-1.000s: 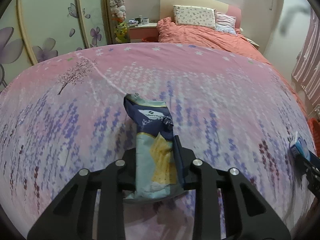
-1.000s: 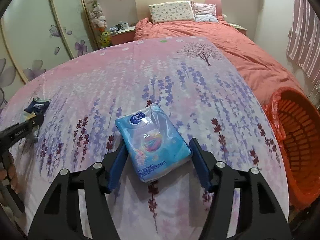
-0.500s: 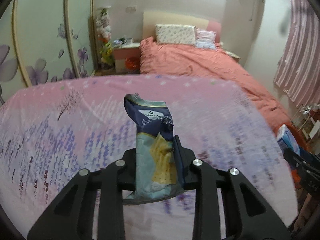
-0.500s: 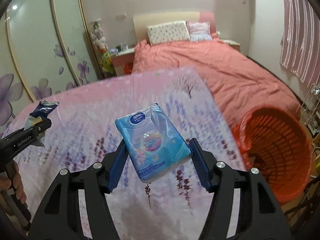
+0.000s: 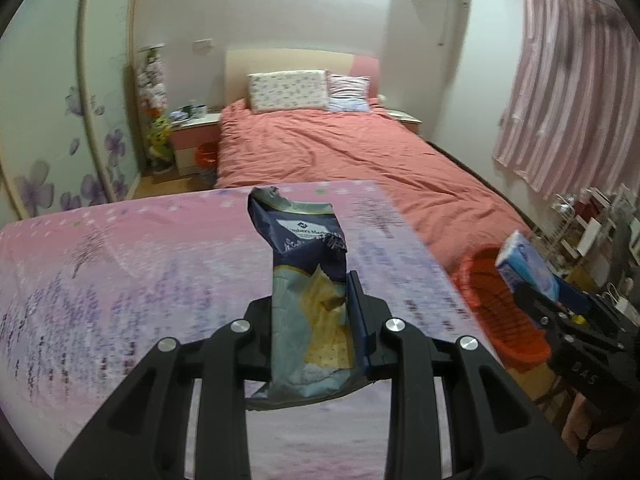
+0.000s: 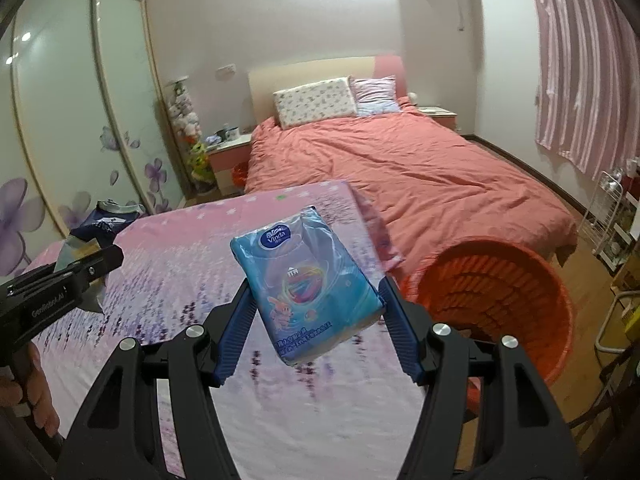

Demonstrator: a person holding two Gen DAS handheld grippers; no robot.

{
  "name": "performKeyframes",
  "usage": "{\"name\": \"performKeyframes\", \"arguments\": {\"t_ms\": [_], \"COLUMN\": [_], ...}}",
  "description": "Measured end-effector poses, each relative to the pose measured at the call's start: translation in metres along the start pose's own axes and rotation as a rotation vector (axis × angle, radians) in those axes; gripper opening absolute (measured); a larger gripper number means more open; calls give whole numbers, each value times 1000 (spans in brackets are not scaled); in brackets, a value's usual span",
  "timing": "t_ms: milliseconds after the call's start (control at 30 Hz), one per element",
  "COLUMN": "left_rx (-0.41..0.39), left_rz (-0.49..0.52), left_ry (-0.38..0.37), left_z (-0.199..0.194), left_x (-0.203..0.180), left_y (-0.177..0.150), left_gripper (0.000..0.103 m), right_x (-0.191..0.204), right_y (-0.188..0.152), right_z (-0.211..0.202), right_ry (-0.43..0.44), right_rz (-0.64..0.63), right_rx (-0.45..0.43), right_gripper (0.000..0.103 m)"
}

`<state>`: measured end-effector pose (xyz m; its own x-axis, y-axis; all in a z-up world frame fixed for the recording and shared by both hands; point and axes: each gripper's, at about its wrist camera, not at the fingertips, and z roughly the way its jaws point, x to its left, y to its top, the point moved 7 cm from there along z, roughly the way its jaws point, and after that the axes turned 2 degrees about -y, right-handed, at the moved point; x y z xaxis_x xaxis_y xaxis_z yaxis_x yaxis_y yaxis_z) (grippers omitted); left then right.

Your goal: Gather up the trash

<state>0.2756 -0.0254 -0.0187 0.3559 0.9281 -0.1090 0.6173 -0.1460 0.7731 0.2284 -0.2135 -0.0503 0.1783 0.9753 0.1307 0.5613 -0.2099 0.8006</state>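
Pink bedspread (image 5: pixel 120 280) below jaw-pinched snack bag (image 5: pixel 310 280)

Crumpled dark blue snack bag (image 5: pixel 310 300), torn open at top, upright, lifted above the bed, blue Vinda tissue pack (image 6: pixel 310 284), tilted, raised beside red basket (image 6: pixel 500 300)

Left tongs (image 5: pixel 316 312): jaws closed on a crumpled snack bag (image 5: pixel 308 280) that stands upright between them, the assembly raised and pointing forward. Right tongs (image 6: pixel 318 320): blue-padded jaws clamped on the two sides of a blue tissue pack (image 6: pixel 308 280), held up at about the same height — well apart from the left unit. A bare hand (image 6: pixel 28 392) grips the left handle at the frame edge.
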Motion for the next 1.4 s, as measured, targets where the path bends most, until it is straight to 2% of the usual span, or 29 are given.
{"name": "performKeyframes", "arguments": {"t_ms": [400,700,800,933,1033,1133,1233,1267,1333,1400], "left_rx": [21,102,136,180,199,199,178,166,136,115], "left_rz": [134,203,214,200,186,177,147,138,118,106], "left_ry": [-217,-347,-363,-355,-336,-300,-244,-221,-158,-104], "left_z": [33,95,124,155,169,169,156,149,131,115], "left_x": [-149,-244,-268,-266,-260,-242,-216,-208,-183,-165], "left_y": [1,-18,-25,-35,-41,-46,-49,-50,-54,-58], "left_gripper": [29,30,35,59,69,79,93,98,99,99], "right_x": [-103,-176,-196,-213,-216,-215,-210,-208,-200,-187], "right_y": [6,6,4,-1,-5,-12,-22,-25,-31,-39], "right_z": [-6,22,36,53,55,50,38,32,19,5], "right_ry": [-118,-167,-152,-109,-109,-157,-253,-293,-371,-387], "right_rz": [136,275,336,387,385,358,284,255,177,132], "right_rx": [-30,-4,11,37,28,26,30,27,23,11], "right_gripper": [62,62,63,70,84,93,101,101,101,101]}}
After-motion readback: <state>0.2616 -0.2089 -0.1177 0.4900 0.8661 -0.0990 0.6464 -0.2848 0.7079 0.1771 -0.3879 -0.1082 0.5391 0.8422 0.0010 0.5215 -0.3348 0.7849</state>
